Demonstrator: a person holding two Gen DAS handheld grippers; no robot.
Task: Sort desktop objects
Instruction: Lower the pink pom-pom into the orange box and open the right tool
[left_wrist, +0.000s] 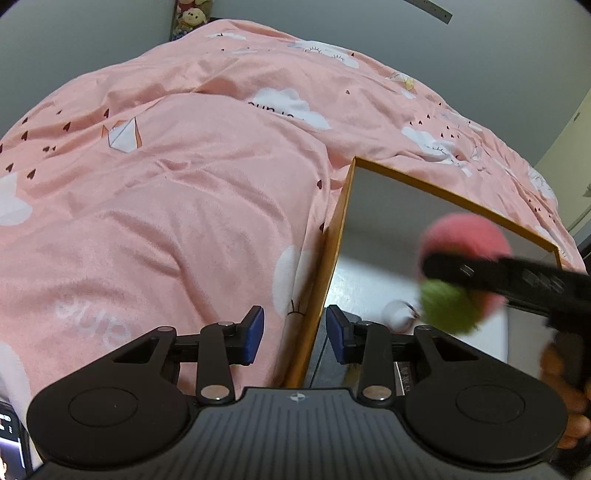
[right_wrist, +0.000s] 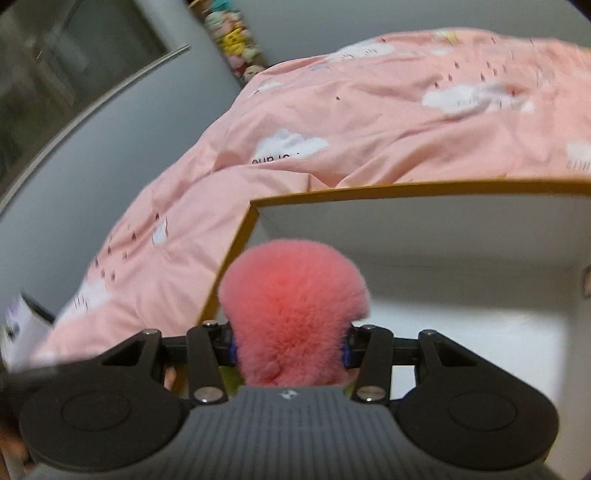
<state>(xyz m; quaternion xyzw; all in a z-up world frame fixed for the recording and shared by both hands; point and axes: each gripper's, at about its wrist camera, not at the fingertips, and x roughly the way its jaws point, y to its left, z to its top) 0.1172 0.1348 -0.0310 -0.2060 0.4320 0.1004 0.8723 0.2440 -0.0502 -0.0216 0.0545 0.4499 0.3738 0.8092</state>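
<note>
My right tongs clamp a pink plush toy above the box's orange rim; my left tongs gape, straddling its edge.

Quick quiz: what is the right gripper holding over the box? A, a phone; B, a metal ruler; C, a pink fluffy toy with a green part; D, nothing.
C: in the right wrist view the right gripper is shut on the pink fluffy toy, whose green part shows in the left wrist view, above the yellow-edged box.
</note>
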